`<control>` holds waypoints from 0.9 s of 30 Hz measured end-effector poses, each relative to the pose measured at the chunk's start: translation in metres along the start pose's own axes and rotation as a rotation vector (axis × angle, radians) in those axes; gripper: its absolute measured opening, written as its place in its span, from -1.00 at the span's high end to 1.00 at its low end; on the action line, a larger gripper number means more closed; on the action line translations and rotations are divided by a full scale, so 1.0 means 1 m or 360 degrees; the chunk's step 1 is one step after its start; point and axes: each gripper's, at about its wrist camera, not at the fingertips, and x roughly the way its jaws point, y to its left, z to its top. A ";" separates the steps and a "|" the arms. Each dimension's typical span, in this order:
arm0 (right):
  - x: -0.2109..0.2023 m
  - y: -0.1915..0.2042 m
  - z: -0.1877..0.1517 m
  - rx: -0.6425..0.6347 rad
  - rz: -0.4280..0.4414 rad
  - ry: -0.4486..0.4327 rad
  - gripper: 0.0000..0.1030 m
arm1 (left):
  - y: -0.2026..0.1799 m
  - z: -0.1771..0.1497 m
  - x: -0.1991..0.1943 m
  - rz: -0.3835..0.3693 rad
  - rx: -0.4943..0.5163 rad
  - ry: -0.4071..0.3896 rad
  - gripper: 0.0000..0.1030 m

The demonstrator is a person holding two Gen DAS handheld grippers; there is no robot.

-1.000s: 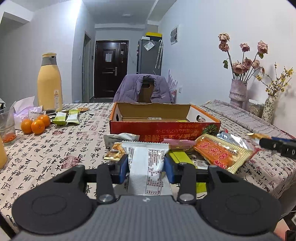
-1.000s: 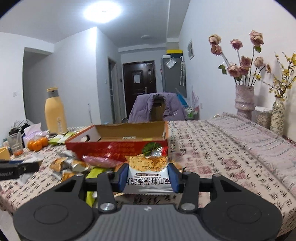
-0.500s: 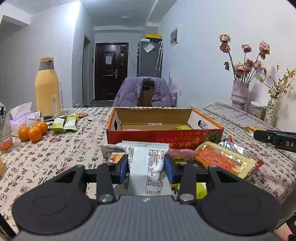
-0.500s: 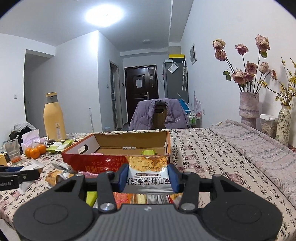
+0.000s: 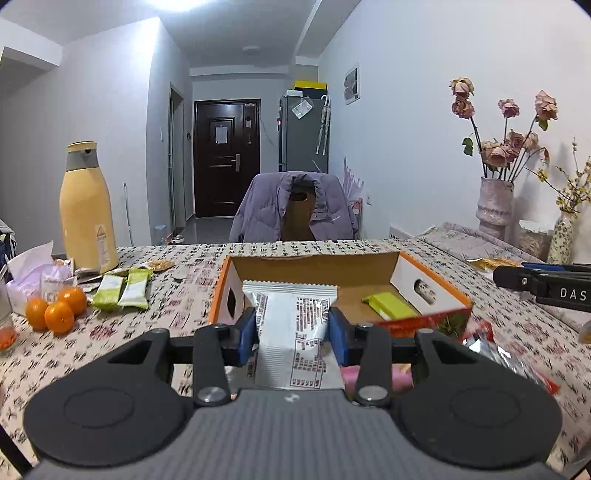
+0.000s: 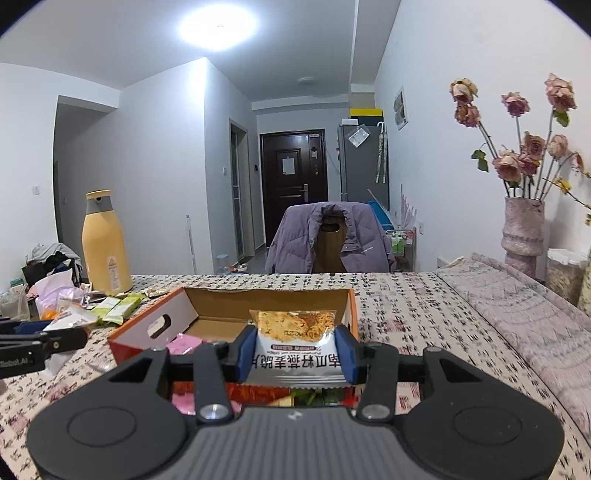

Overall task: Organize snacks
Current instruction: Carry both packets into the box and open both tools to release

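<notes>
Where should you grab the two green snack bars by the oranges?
Take one green bar across its narrow width at the middle, coming from above. They lie flat on the tablecloth, touching side by side, so a sideways approach would likely push both.

White-walled room with a hallway at the far end

A dark door (image 6: 293, 168) closes the far hallway, a grey fridge (image 6: 364, 160) to its right. A chair draped in a purple jacket (image 6: 328, 238) stands at the table's (image 6: 406, 295) far side. A ceiling light (image 6: 218, 24) glows overhead.
</notes>
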 end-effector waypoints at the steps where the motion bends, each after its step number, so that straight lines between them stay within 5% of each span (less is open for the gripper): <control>1: 0.005 -0.001 0.003 0.0001 0.0009 0.0006 0.13 | -0.001 0.004 0.005 -0.0001 -0.0001 0.0000 0.20; 16: 0.105 -0.001 0.040 -0.0036 0.0062 0.0266 0.13 | -0.012 0.053 0.102 0.0035 -0.0024 0.0164 0.20; 27: 0.164 0.003 0.025 -0.0064 0.0033 0.0486 0.13 | -0.008 0.040 0.156 0.0171 -0.0030 0.0348 0.20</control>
